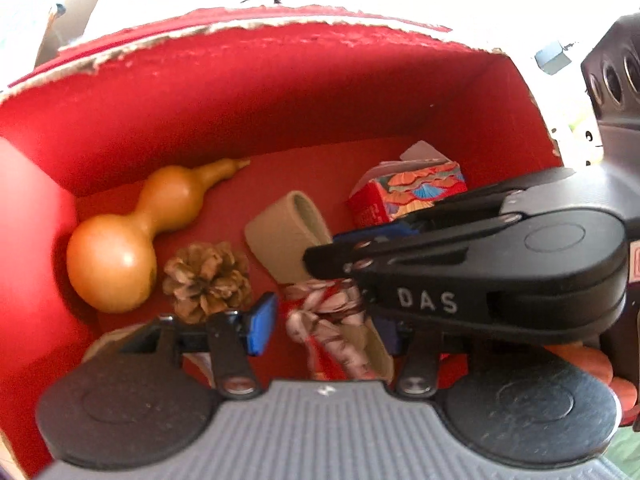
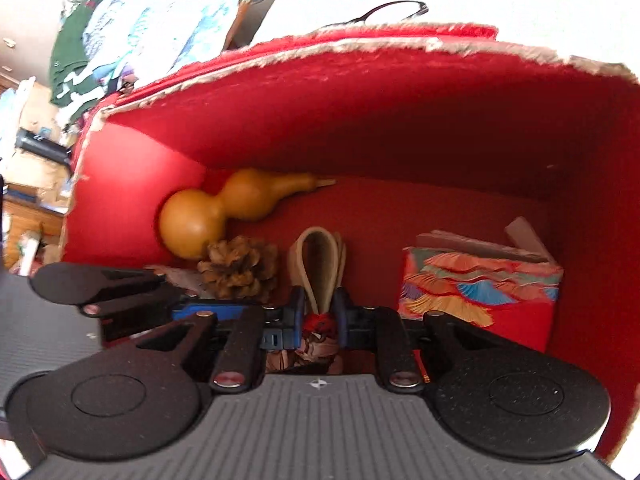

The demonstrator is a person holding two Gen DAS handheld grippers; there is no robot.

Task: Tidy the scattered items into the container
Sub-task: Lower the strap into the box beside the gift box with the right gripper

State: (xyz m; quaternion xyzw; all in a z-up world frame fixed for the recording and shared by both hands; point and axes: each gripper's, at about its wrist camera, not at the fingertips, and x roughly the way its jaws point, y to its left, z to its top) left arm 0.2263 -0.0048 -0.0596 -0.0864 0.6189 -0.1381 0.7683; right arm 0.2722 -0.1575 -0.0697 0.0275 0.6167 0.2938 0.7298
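Red box walls [image 2: 360, 120] enclose a gourd [image 2: 224, 212] and pinecone [image 2: 240, 268], while the right gripper [image 2: 318, 314], clamped on a red-and-white ornament [image 2: 316, 340], lowers it beside the spread left gripper [image 1: 324, 320]; releasing likely comes next.

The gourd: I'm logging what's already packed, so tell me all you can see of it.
The gourd is smooth, glossy and tan-orange, with a big round bulb, a smaller upper bulb and a tapering stem. It lies on its side on the floor of the red box, in its left rear part, stem toward the back wall. The pine cone sits right beside its big bulb.
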